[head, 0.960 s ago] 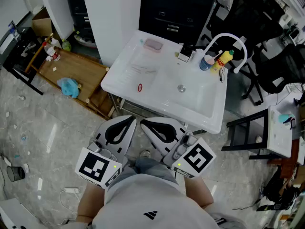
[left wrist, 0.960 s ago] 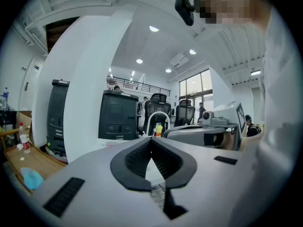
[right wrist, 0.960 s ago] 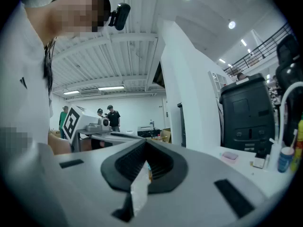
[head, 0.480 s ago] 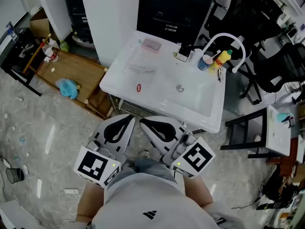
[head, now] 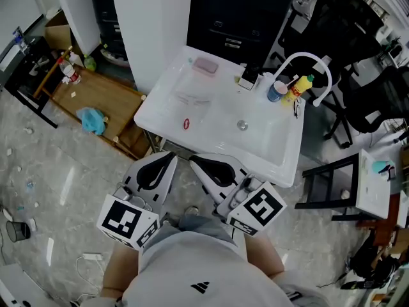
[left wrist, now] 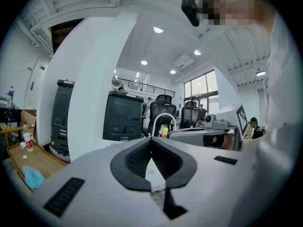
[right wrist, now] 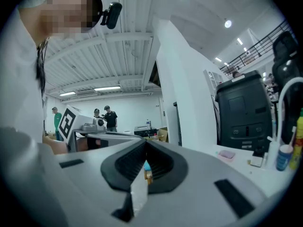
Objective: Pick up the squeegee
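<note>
The reach has not begun. The two tongs, left tongs [head: 165,160] and right tongs [head: 198,165], are level just short of the white table [head: 153,117], both fully closed and empty. One pale squeegee [head: 192,98], faint here, seems to lie flat on the table's left half. Next, one pair should open and move forward over it.

No text, label, brand or number can be read anywhere.

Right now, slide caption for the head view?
Person at a white sink, left hand-held gripper and right hand-held gripper both shut, empty, near its front edge.
</note>
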Available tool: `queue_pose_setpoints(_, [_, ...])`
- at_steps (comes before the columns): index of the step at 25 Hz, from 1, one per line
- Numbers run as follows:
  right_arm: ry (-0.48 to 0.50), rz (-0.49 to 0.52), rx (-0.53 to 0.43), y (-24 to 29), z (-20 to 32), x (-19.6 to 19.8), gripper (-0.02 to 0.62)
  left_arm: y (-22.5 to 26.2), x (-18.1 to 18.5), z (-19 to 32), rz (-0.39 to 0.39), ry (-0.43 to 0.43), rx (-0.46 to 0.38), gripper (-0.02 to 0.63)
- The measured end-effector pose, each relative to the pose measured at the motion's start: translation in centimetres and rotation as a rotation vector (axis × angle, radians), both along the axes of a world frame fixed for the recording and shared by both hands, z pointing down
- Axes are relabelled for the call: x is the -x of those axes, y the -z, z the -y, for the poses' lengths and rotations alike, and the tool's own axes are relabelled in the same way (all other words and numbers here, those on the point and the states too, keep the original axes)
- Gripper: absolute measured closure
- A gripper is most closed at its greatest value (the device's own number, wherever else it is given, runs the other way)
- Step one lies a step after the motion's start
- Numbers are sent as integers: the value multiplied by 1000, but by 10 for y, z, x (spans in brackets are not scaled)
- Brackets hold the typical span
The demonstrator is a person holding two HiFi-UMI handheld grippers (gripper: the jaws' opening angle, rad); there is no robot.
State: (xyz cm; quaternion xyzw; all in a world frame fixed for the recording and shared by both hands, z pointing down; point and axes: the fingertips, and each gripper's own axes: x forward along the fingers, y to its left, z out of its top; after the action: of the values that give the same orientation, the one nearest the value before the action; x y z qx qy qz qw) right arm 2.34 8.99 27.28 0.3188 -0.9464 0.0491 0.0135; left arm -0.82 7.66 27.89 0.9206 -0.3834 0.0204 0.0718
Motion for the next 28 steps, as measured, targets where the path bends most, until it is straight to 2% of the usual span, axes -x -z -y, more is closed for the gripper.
queue_pose_setpoints(8, [7,-22,0,-5,15,-21,585,7,-11,13,-21,64,-25,597])
queue_pose_setpoints(15, [22,-13,12,-8,22,-27,584,4,-14,19,-5,99,-17,597])
queue_pose_setpoints(28, [-13,3,43,-12,54,-24,584,1,-13,50,11,74,1,597])
